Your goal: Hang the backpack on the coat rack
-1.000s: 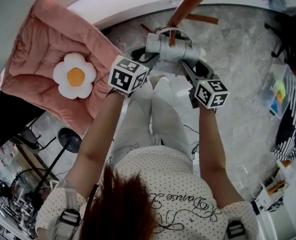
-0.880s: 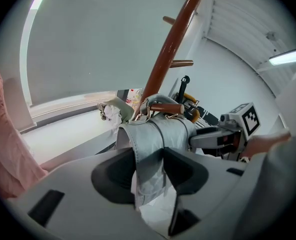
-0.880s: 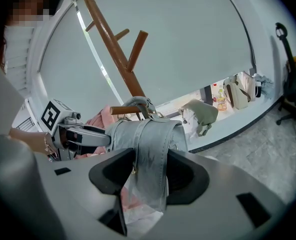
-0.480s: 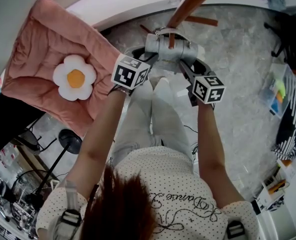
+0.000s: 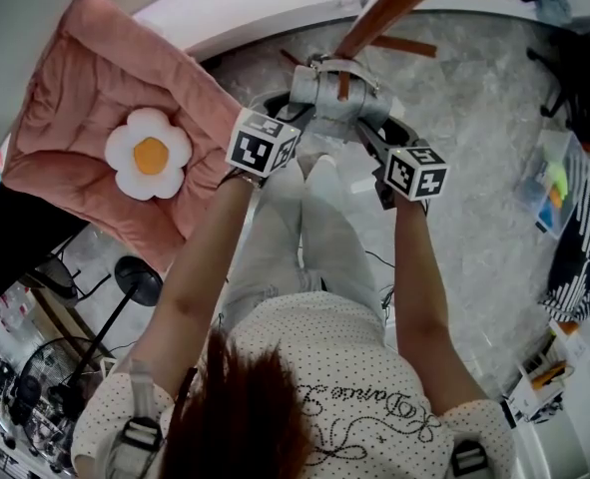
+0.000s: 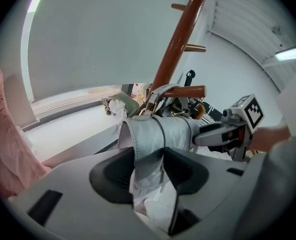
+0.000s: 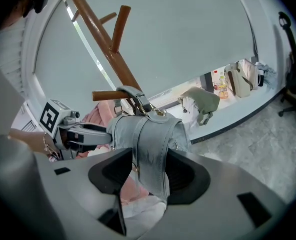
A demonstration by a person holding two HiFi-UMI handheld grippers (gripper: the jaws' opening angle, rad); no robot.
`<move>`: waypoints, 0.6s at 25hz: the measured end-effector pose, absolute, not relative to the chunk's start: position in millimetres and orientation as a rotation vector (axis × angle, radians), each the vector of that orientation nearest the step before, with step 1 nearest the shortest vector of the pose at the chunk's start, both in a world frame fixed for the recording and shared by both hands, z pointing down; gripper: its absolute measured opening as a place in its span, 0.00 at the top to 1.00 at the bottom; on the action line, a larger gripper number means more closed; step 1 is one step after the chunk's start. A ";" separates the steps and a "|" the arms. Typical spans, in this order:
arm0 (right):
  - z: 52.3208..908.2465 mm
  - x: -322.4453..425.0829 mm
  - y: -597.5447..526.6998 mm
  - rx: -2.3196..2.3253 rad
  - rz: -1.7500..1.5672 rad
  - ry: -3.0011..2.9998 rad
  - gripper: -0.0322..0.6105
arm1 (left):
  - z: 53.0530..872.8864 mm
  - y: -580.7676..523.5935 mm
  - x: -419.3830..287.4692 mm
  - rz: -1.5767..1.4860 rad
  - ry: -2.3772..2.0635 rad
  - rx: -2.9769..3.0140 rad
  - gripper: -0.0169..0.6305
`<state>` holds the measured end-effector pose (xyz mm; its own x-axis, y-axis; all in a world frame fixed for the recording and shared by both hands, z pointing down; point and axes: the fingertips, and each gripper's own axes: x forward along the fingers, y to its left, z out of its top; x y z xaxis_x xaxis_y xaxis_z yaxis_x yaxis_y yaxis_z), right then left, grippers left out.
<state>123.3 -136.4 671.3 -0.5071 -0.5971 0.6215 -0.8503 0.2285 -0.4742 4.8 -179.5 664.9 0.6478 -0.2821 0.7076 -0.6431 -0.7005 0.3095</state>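
Note:
A grey backpack (image 5: 339, 96) hangs close against the brown wooden coat rack (image 5: 374, 13). Its top handle (image 7: 132, 91) is looped over a short peg (image 7: 107, 95), the same peg (image 6: 183, 91) that shows in the left gripper view. My left gripper (image 5: 280, 108) grips the backpack (image 6: 158, 134) from the left. A grey strap runs down between its pads (image 6: 115, 174). On the opposite side my right gripper (image 5: 374, 128) holds the backpack (image 7: 148, 134), with fabric filling the gap between its pads (image 7: 188, 176). Both point downward toward the rack.
A pink cushion (image 5: 85, 88) with a white and yellow flower pillow (image 5: 150, 151) lies at the left. A black stand base (image 5: 138, 279) is on the floor below it. Bins (image 5: 554, 183) stand at the right. A green bag (image 7: 200, 101) rests on the white ledge, and an office chair (image 7: 293, 84) is nearby.
Both grippers have sunk a little with the backpack and drawn slightly closer to the rack pole. The handle stays round the peg.

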 end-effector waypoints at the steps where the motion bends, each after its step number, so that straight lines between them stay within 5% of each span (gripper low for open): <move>1: 670.6 124.5 -137.0 1.348 1.168 -2.203 0.61 | 666.6 -179.0 3.4 0.868 -0.726 2.310 0.70; 15: 643.7 150.6 -133.0 1.379 1.114 -2.215 0.58 | 664.1 -166.8 -25.6 0.908 -0.826 2.284 0.70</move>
